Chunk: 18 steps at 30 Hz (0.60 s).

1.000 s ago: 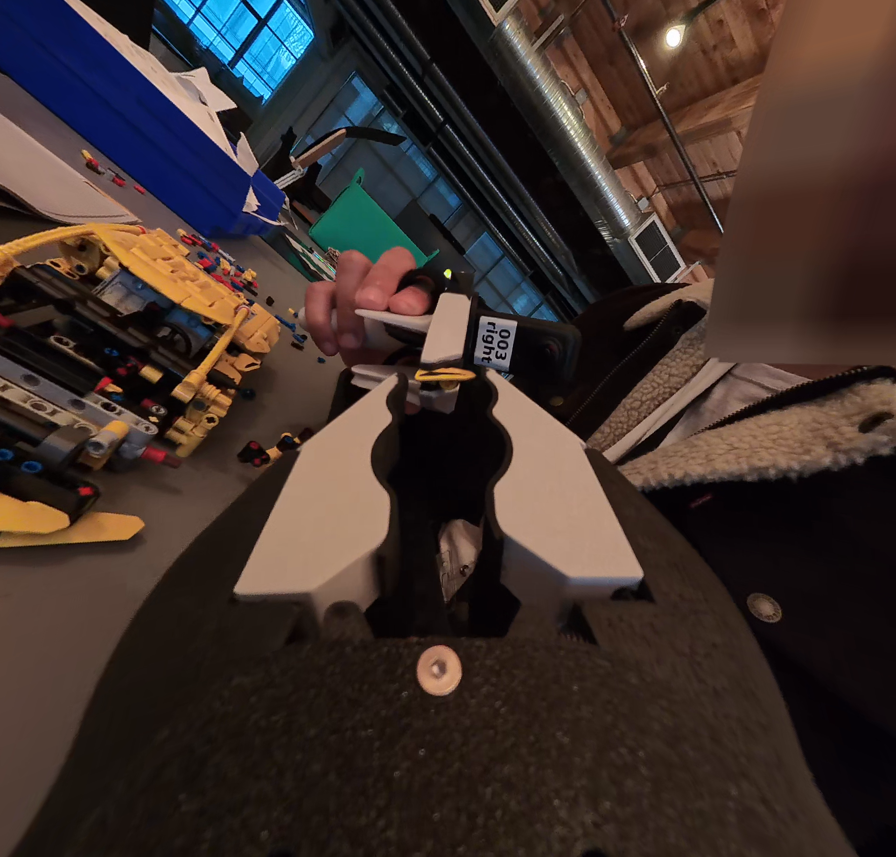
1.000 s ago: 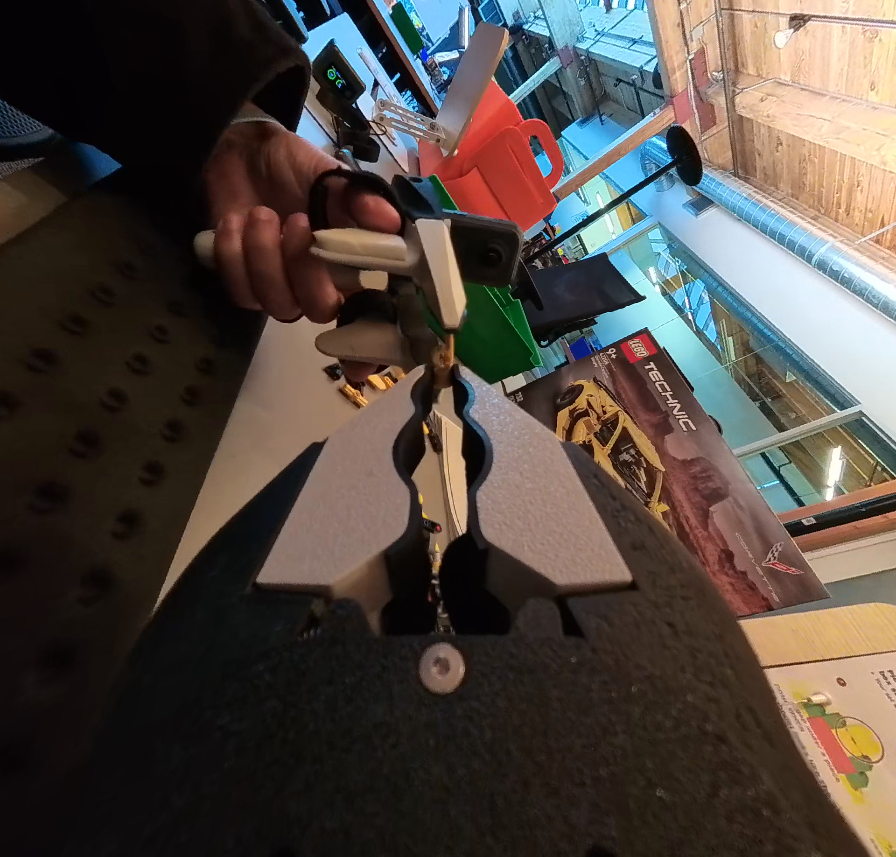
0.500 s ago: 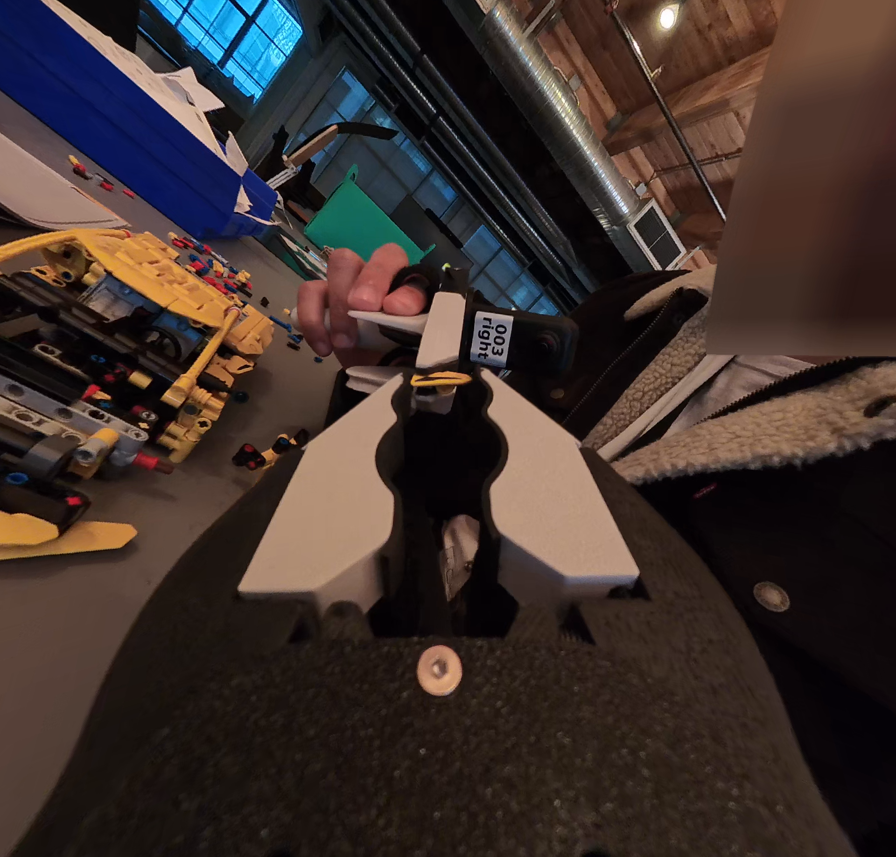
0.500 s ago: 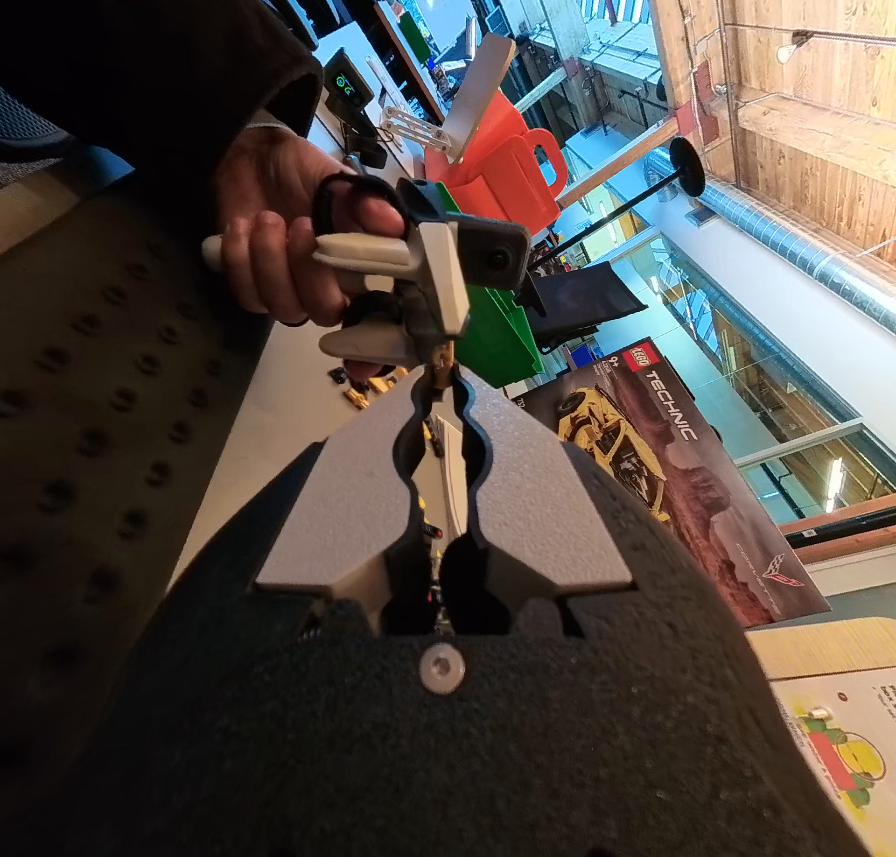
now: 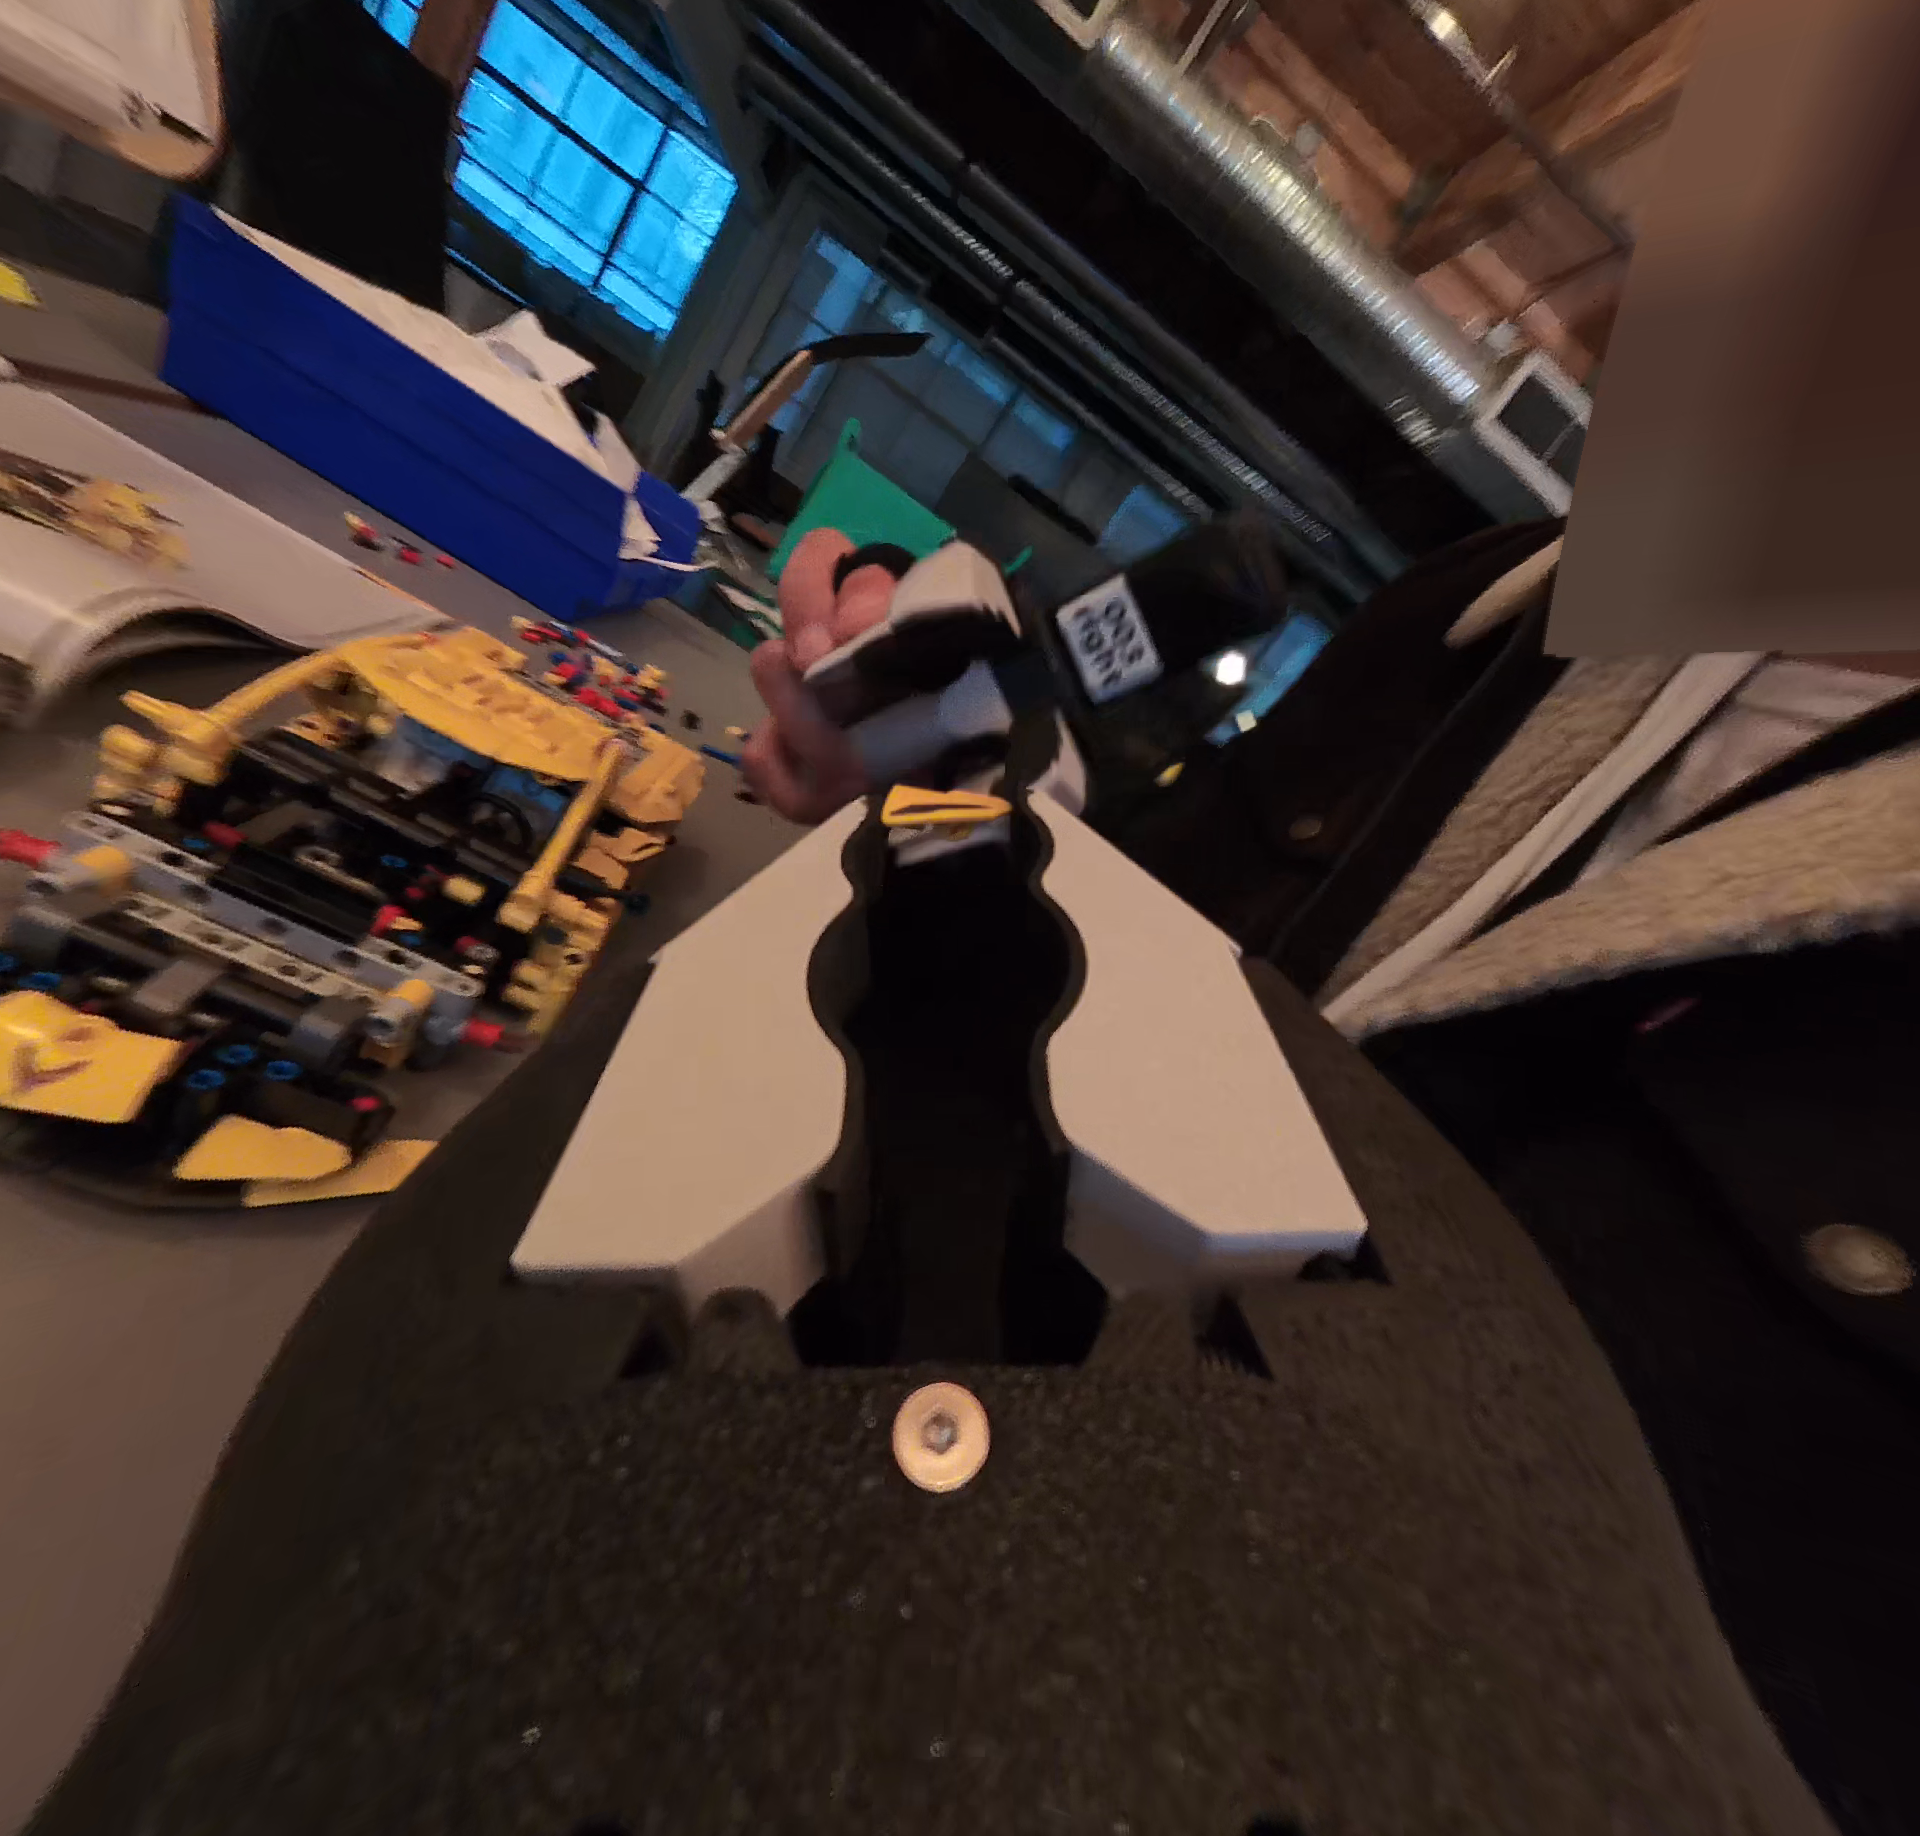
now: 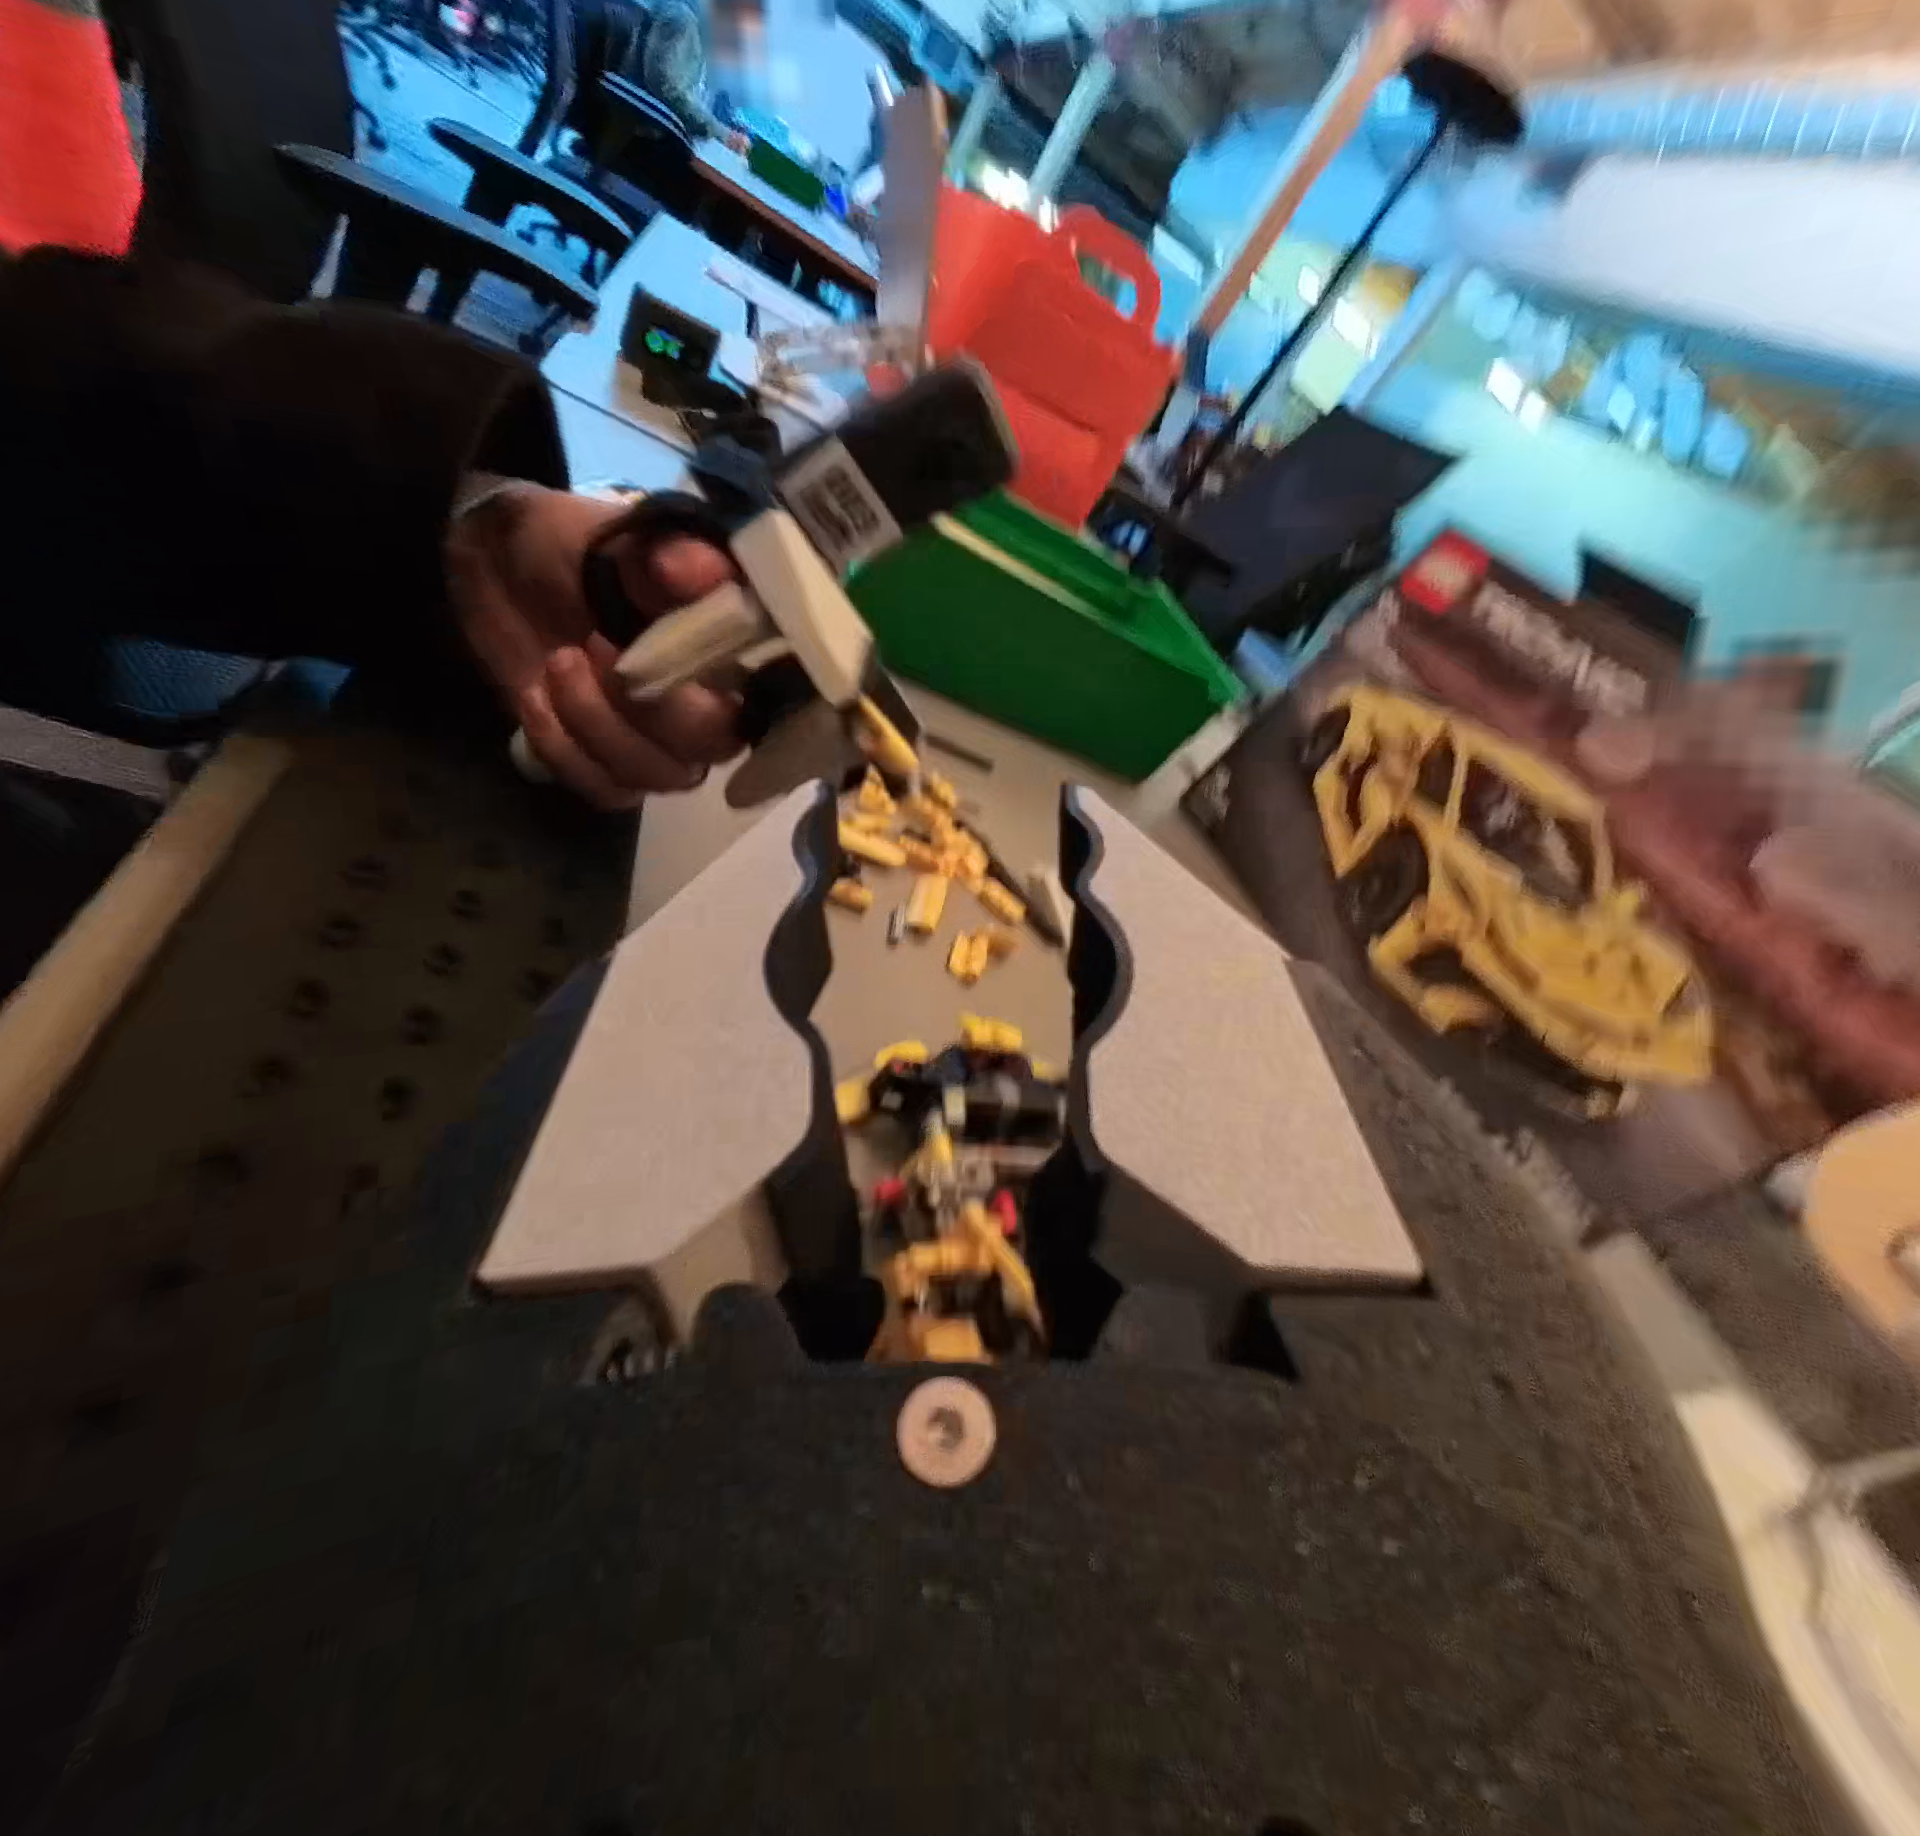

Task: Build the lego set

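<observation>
My left gripper [image 5: 945,822] is shut on a small yellow lego piece [image 5: 945,805] at its fingertips and holds it in the air. In the right wrist view that gripper [image 6: 868,732] and the yellow piece [image 6: 891,739] show just beyond my right gripper [image 6: 948,804], which is open and empty. The right gripper [image 5: 878,685] shows close behind the piece in the left wrist view, blurred. The half-built yellow and black car model [image 5: 343,851] lies on the grey table to the left. It also shows through the right jaws [image 6: 956,1142].
Loose yellow pieces [image 6: 914,861] and small coloured parts [image 5: 592,654] lie on the table. An open instruction booklet [image 5: 104,560] and a blue bin [image 5: 395,415] are at the far left. The set's box [image 6: 1507,851], a green bin [image 6: 1029,623] and a red bin [image 6: 1049,332] stand behind. My two grippers' fingertips are within a few centimetres of each other.
My right gripper let go of the yellow piece, opened and drew back. The left gripper keeps the piece. Both views have swung, and the table and model now show more.
</observation>
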Each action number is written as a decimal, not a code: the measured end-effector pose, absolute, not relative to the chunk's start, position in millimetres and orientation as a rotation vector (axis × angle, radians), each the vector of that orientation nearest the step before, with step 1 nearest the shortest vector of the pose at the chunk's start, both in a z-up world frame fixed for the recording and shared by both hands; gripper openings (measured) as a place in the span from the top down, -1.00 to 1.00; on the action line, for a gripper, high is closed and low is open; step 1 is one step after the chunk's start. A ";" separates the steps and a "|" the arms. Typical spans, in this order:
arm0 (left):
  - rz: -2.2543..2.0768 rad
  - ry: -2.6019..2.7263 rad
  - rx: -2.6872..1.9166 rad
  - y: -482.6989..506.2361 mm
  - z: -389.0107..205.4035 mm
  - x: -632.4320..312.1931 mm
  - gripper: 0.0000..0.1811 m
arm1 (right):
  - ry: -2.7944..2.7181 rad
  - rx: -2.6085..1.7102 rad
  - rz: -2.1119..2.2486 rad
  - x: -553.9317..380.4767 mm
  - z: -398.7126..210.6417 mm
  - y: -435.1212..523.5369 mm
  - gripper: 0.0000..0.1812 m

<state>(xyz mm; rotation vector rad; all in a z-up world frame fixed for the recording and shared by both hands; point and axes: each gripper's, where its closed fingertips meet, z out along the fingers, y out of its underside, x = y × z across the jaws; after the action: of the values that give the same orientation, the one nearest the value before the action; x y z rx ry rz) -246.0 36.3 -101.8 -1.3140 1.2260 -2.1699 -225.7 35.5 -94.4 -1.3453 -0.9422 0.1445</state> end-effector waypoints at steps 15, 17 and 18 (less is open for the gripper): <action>-1.859 1.362 -1.318 34.4 -117.8 -236.4 0.74 | -0.852 -2.027 0.477 -168.4 -206.9 -17.6 0.68; -1.856 1.345 -1.323 36.4 -117.2 -236.7 0.74 | -0.877 -2.090 0.481 -167.2 -215.2 -18.4 0.67; -1.858 1.340 -1.324 36.8 -116.9 -236.9 0.74 | -0.880 -2.125 0.470 -164.6 -218.4 -17.7 0.66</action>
<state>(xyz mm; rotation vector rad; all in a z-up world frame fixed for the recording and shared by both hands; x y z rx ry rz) -236.9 36.8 -116.9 -1.3236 1.3400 -1.8579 -164.6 -17.7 -218.4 -2.1248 -0.8797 0.4698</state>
